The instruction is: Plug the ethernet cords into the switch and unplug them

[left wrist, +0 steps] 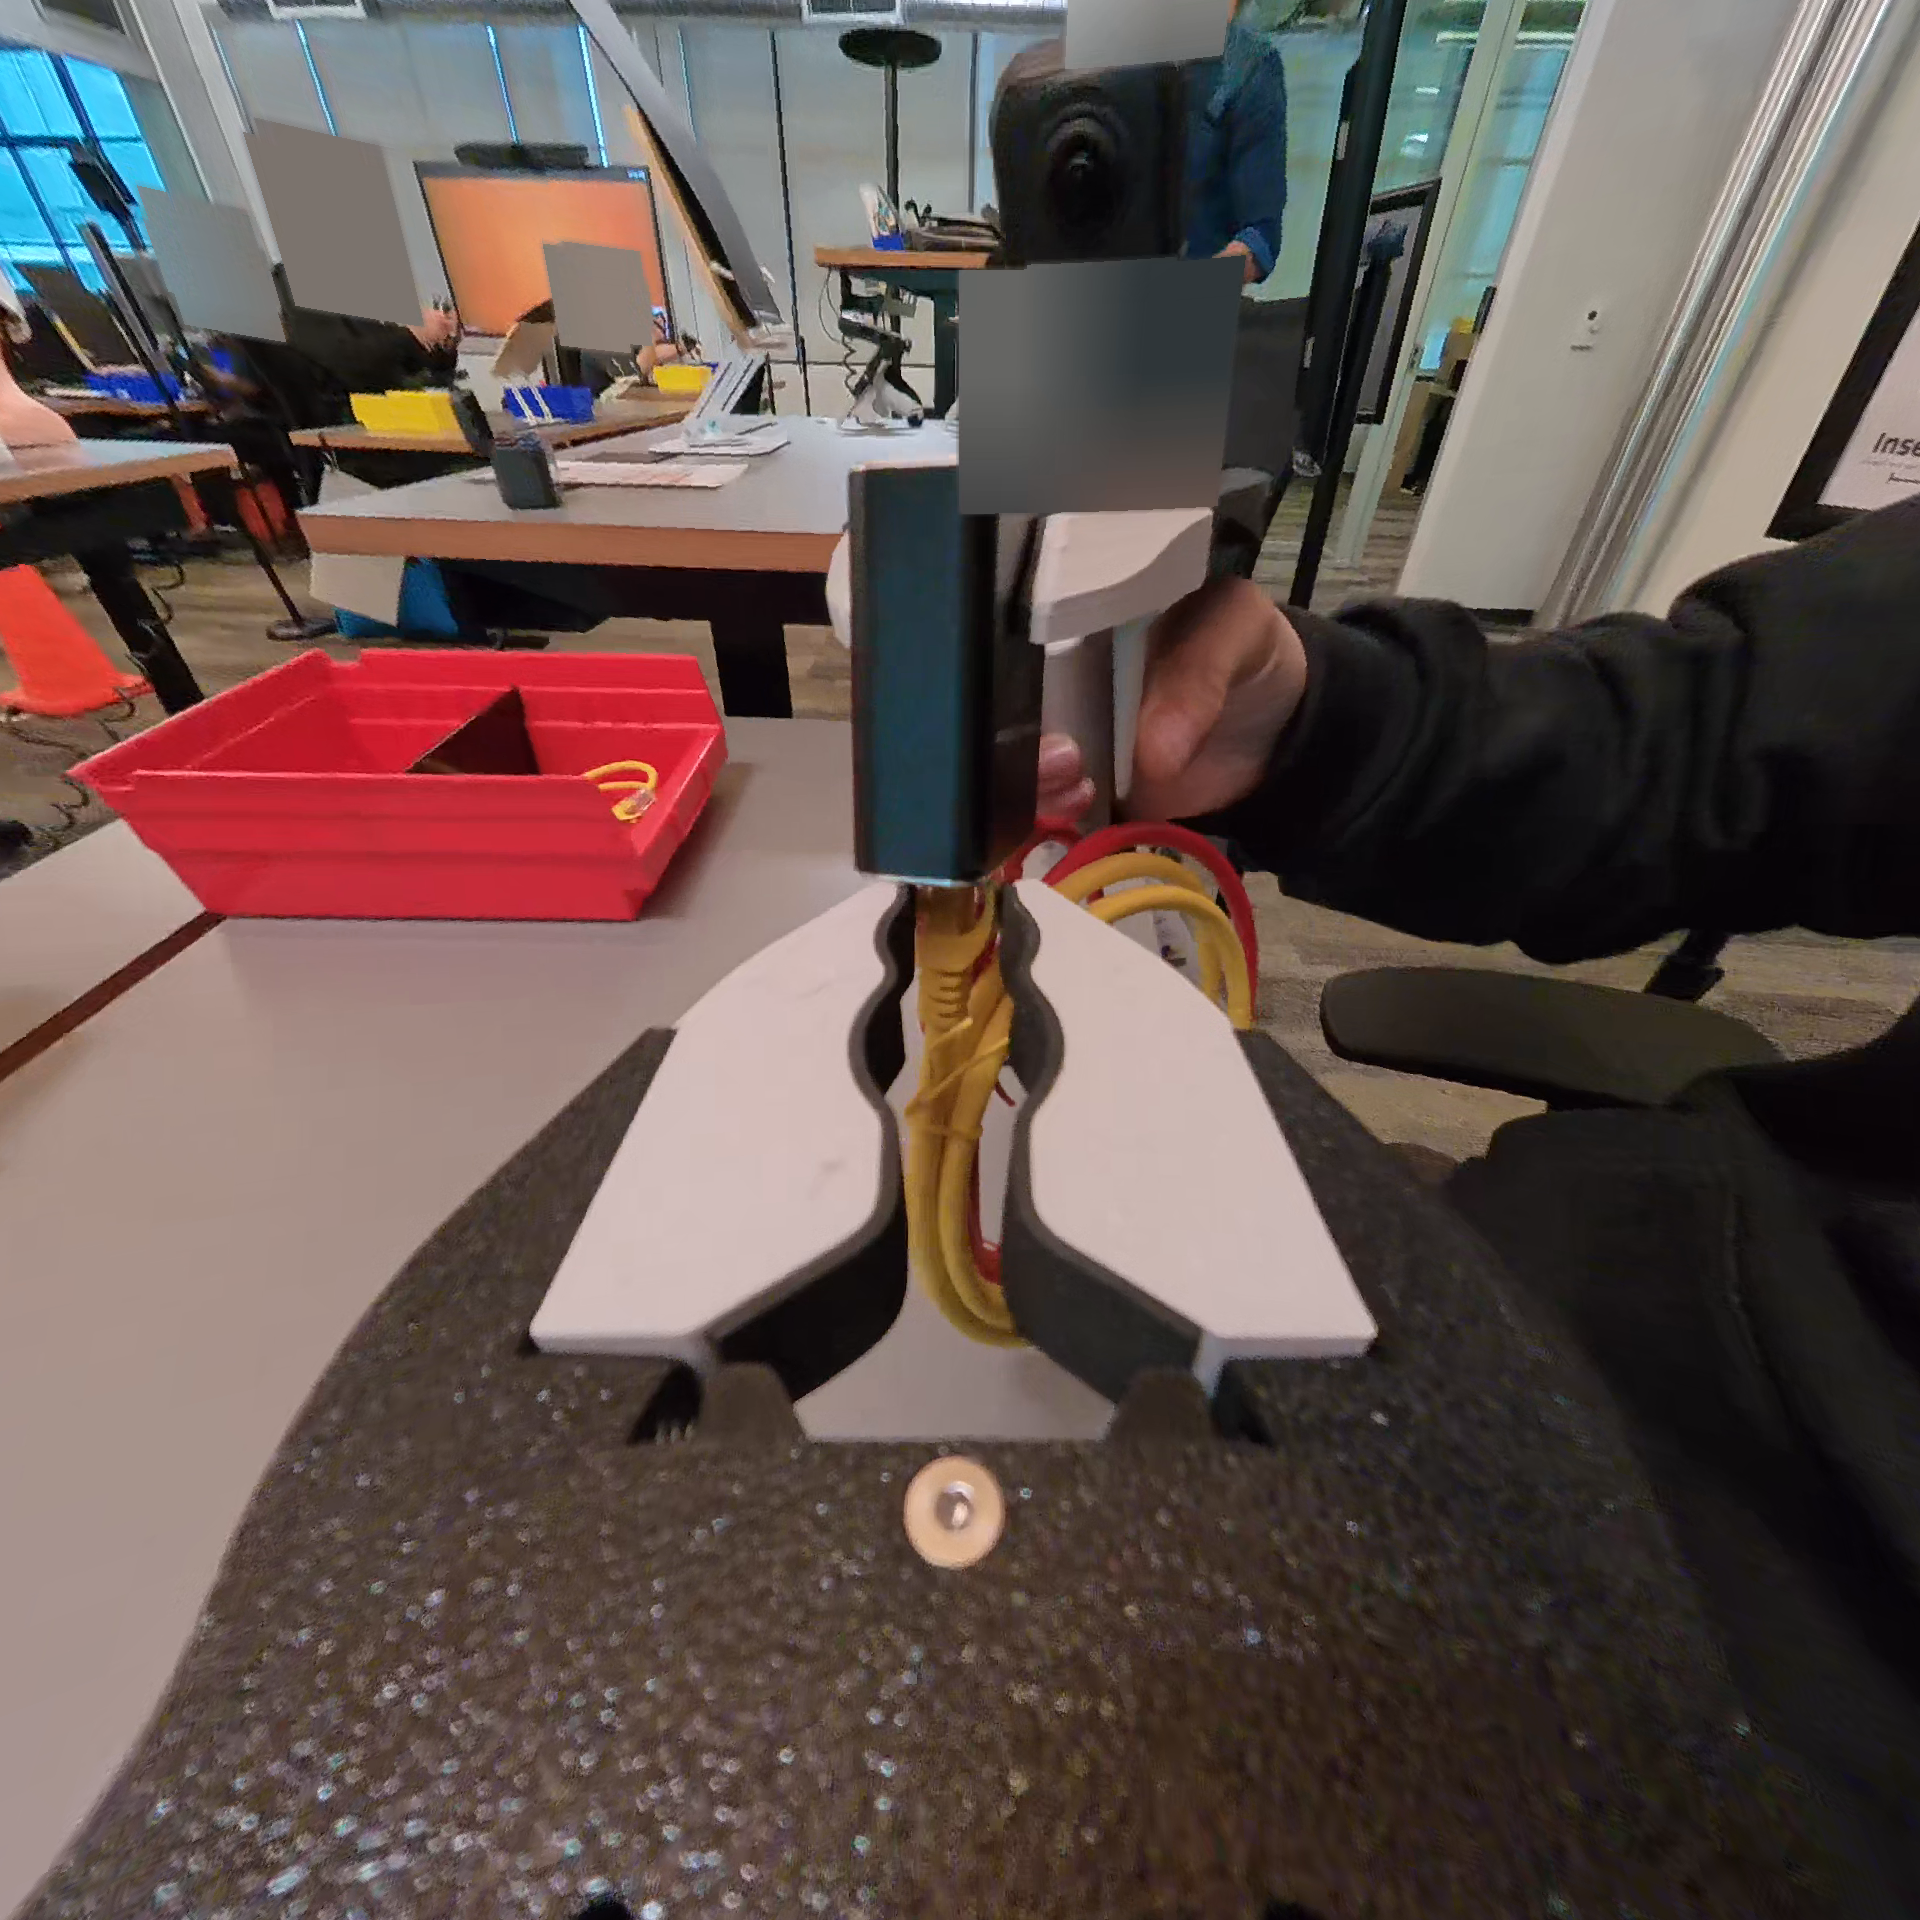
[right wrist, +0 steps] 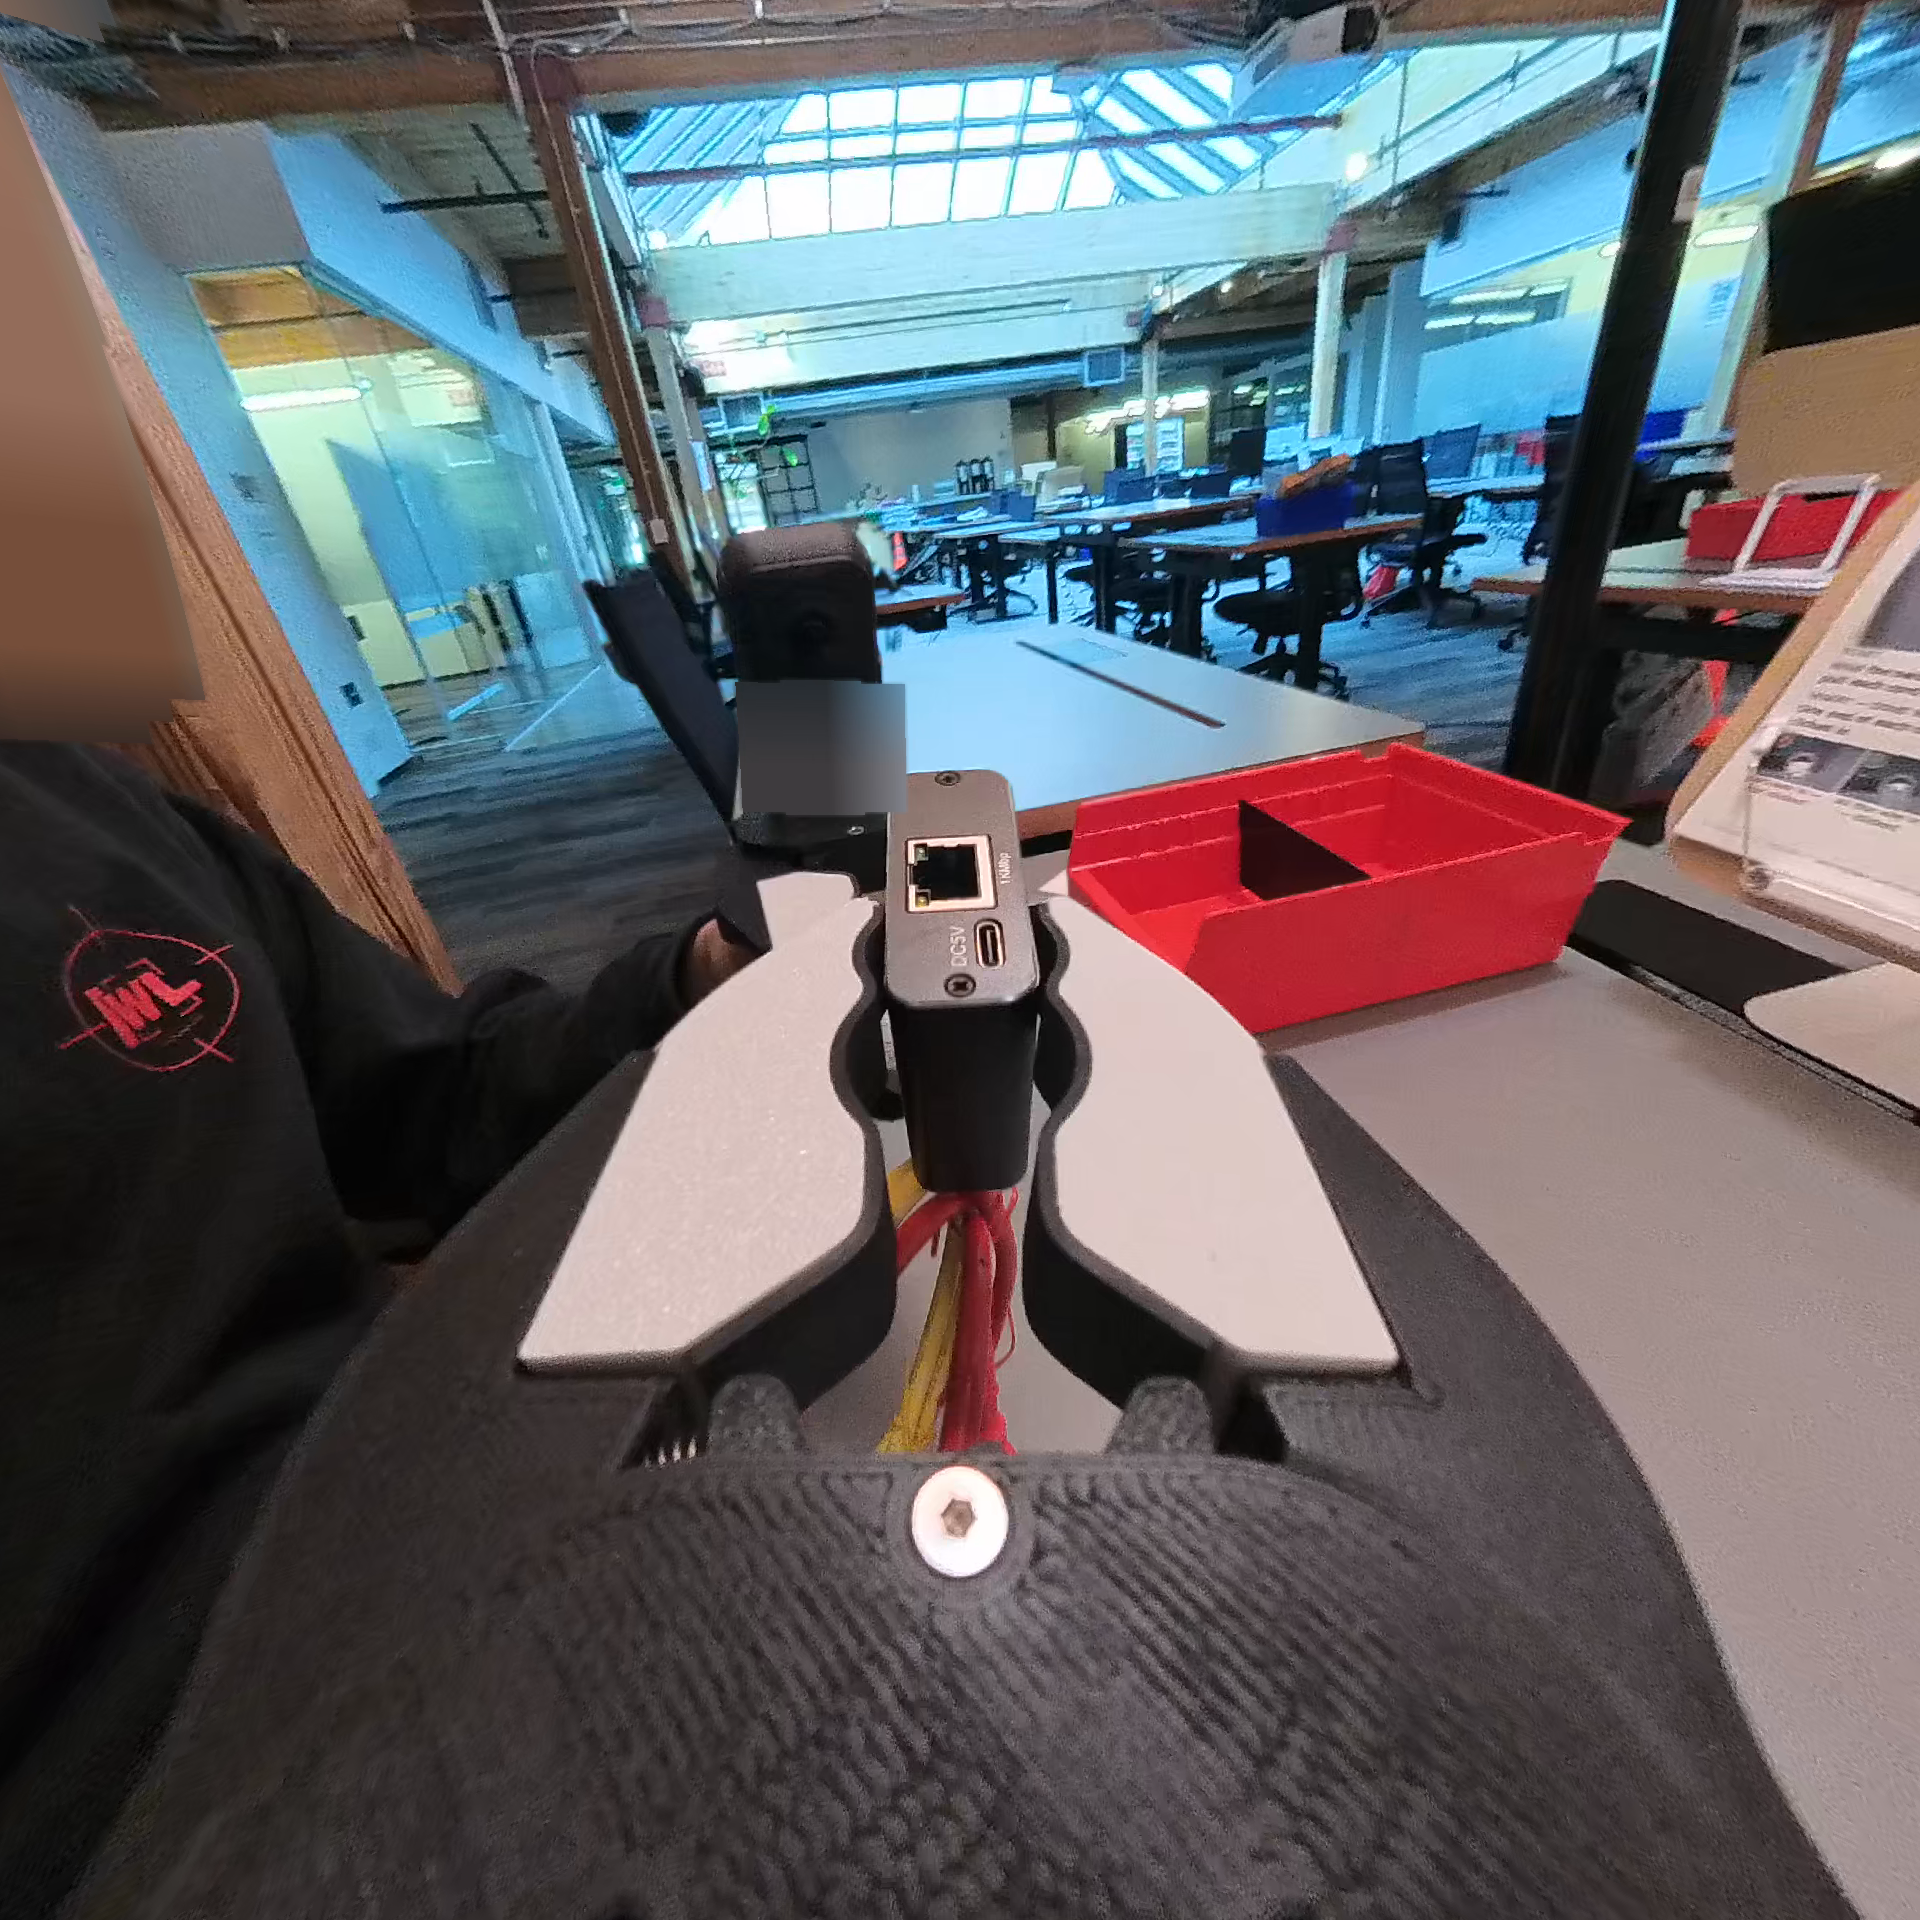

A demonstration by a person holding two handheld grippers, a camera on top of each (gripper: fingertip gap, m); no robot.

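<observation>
Dark anodised metal, squared off with rounded corners: that is the switch, a slim black box held up in the air above the grey table. My right gripper has its two pale fingers closed tight on the box's flanks, so the end face looks straight at me in the right wrist view. That face carries one network socket with a silver rim, a small oval power port below it, and a screw at top and bottom.

From the far end of the switch hang the cords. The yellow ethernet cord has its ribbed boot seated up against the switch's underside in the left wrist view, and my left gripper is pinched narrowly around that boot, the dark wavy pads pressing it from both sides. The rest of the yellow cord is looped and bound into a bundle that trails back between my fingers. Red ethernet cords arc out beside the yellow loops, just under the hand on the right gripper's handle.

On the table, beyond the switch, sits a red bin with a black divider; another yellow cord end lies in its right compartment.
</observation>
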